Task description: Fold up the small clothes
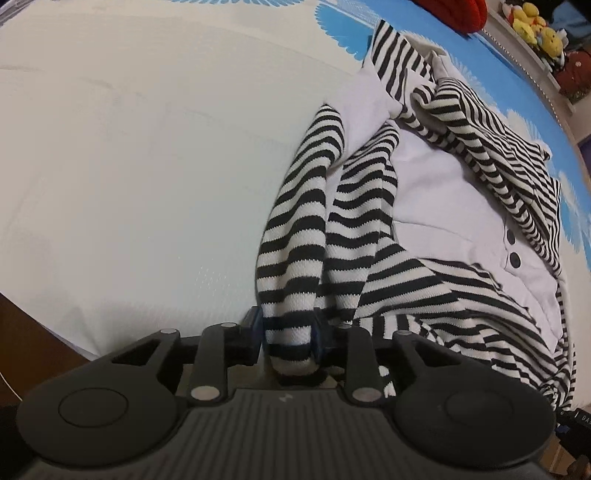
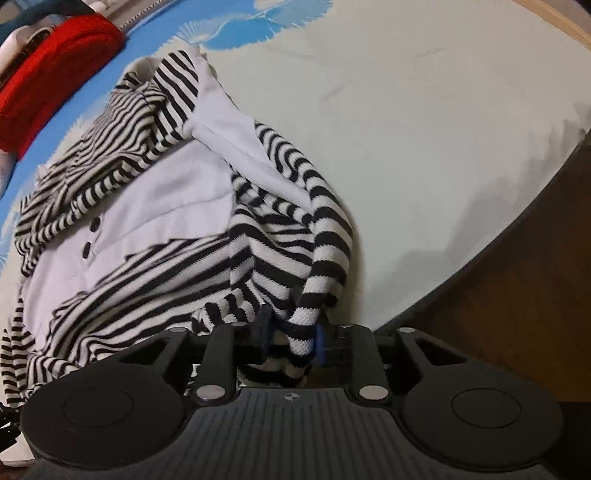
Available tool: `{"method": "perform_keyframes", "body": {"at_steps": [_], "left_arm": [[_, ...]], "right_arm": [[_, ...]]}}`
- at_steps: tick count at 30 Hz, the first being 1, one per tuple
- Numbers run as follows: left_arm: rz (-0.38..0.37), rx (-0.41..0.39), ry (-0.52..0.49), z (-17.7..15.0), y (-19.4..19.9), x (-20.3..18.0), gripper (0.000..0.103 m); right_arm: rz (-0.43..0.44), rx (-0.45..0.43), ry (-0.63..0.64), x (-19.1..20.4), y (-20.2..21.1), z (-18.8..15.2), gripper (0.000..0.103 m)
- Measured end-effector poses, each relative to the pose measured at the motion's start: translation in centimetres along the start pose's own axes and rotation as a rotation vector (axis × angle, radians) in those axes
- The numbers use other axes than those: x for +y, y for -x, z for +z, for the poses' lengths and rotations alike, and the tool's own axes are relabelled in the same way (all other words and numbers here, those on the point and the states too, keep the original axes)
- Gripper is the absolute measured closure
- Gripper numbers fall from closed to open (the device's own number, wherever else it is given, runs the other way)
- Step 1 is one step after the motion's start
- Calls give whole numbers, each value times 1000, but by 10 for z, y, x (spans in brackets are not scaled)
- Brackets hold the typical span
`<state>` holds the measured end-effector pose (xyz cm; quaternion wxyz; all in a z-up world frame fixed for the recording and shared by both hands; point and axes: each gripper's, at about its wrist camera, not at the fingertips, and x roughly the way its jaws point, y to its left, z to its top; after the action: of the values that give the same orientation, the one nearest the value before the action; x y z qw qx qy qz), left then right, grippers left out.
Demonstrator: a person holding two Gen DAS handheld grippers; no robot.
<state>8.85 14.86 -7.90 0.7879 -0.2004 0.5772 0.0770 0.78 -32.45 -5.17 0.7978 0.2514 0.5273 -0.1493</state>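
Observation:
A small black-and-white striped garment with a white front panel and dark buttons lies crumpled on the bed. My left gripper is shut on the end of one striped sleeve, near the bed's front edge. My right gripper is shut on the end of the other striped sleeve; the garment's body lies to its left. Both sleeves run from the jaws back to the garment. The fingertips are mostly hidden by cloth.
The bed sheet is white with a blue pattern at the far side. A red folded cloth lies at the back. Plush toys sit on a shelf beyond. Brown floor lies beyond the bed's edge.

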Motion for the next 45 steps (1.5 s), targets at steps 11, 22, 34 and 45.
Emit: {"method": "perform_keyframes", "body": {"at_steps": [11,22,34,45], "left_arm": [[-90,-126,-44,-2,28,-13,98],[-349,-412,-139,-9,120,-30,99],[-543,-492,-189,-21,222,-7,99],[-385,-162,60,115,74,-25,99]], "right_arm": [[85,-144,56,8,29,6,98],[326,-452,46,-4,136,27,100],[540,-626,86,-36,230,7,101],[384,-394,59,24,96,112,101]]}}
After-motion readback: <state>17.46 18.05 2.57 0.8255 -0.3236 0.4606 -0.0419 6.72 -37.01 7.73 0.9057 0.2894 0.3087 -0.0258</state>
